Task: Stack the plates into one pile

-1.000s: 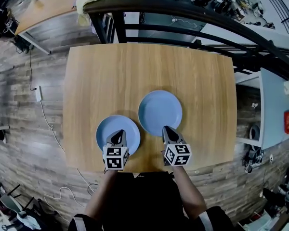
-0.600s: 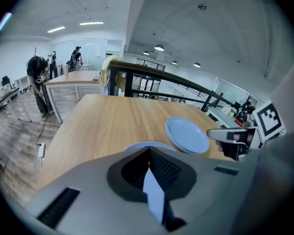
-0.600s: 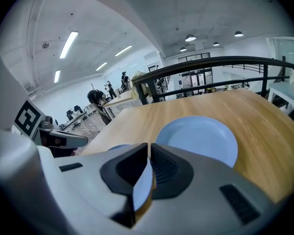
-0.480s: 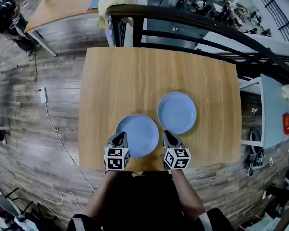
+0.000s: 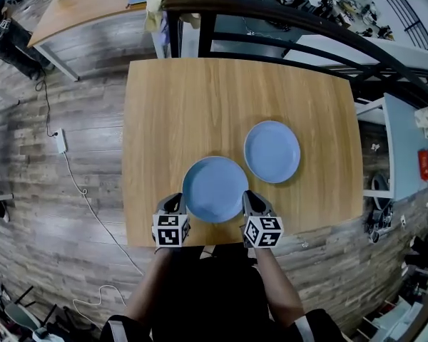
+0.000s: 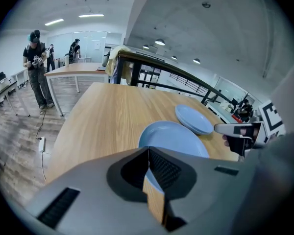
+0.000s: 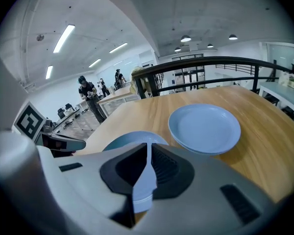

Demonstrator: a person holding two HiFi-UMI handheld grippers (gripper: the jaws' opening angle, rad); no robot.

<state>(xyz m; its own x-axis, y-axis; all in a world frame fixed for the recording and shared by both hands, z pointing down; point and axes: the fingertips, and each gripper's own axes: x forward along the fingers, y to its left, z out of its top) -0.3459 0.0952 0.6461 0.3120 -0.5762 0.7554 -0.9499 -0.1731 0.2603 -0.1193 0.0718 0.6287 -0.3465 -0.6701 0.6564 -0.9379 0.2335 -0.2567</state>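
Observation:
Two blue plates lie on the wooden table. The near plate sits at the front edge between both grippers. My right gripper is shut on its right rim, and a strip of blue shows between the jaws. My left gripper is just left of that plate, shut with nothing in it. The far plate lies up and to the right of the near one. Its rim looks doubled, as if it were two plates stacked.
A black railing runs past the table's far edge. Another wooden table stands at the back left, with people near it. A white shelf is at the right. Cables trail on the plank floor at the left.
Both grippers have shifted left relative to the table and plates. The near plate lay under my left gripper's tip and now lies between the grippers. My right gripper has left the far plate's rim for the near plate's.

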